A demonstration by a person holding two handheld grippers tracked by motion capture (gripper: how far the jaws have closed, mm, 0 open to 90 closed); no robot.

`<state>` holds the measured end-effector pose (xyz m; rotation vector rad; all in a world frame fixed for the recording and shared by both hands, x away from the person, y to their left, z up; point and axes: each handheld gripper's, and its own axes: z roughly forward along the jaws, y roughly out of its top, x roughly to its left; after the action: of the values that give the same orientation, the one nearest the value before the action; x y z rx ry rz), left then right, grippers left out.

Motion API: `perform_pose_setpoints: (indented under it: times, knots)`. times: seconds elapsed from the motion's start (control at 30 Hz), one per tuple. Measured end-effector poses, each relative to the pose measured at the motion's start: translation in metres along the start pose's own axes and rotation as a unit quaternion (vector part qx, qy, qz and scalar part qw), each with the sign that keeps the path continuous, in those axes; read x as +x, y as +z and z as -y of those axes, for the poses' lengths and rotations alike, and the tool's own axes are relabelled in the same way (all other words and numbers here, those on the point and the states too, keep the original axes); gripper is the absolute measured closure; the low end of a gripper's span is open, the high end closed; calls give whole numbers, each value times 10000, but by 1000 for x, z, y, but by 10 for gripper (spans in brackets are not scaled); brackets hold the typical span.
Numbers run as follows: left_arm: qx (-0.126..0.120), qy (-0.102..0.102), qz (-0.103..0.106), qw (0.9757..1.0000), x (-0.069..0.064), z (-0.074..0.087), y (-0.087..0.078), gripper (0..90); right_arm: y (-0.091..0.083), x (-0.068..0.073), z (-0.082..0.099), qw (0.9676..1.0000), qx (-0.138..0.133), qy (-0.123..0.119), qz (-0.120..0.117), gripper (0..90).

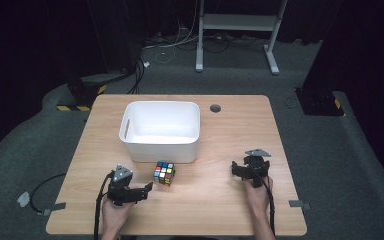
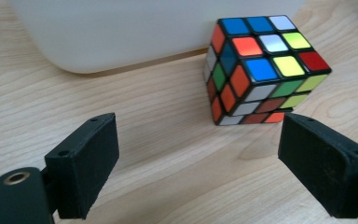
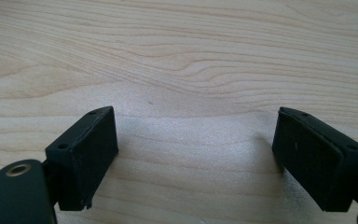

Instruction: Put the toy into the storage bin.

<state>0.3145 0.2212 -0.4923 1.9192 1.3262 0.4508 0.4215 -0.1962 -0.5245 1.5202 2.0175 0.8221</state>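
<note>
While both of the person's hands rest at the near edge of the pale wooden table (image 1: 220, 200), each holds a black two-jaw gripper pointed over the tabletop. At the near left, the left gripper (image 1: 149, 187) lies low with its jaws spread wide apart and nothing between them; seen from above, it aims to the right, toward the cube. At the near right, well apart from it, the right gripper (image 1: 236, 169) also has its jaws standing wide, with only bare wood grain between them in the right gripper view (image 3: 196, 154).

Just beyond the left gripper's tips sits the multicoloured Rubik's-style puzzle cube with black edges (image 2: 261, 70), resting on the table and turned so that one corner faces the gripper. In the left gripper view it stands ahead of the gap between the jaws, toward the right-hand one, and touches neither. Its top shows blue, white, orange, yellow and red squares.

Right behind the cube is the white rectangular plastic bin with rounded corners (image 1: 130, 127), its near wall just beside the cube. A slot handle is cut into its left wall
</note>
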Motion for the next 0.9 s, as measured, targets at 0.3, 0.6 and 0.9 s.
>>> perform_pose_setpoints:
  times: [0.3,0.6,0.9]
  knots:
    - [95,166,104,9998,-10,-5,7,96,0,0,0,10000,-3,-13,1,140]
    - [110,352,141,9992,-22,-13,15,88,0,0,0,10000,-1,-15,3,140]
    - [237,477,183,9984,-31,-20,29,51,0,0,0,10000,-2,-14,6,140]
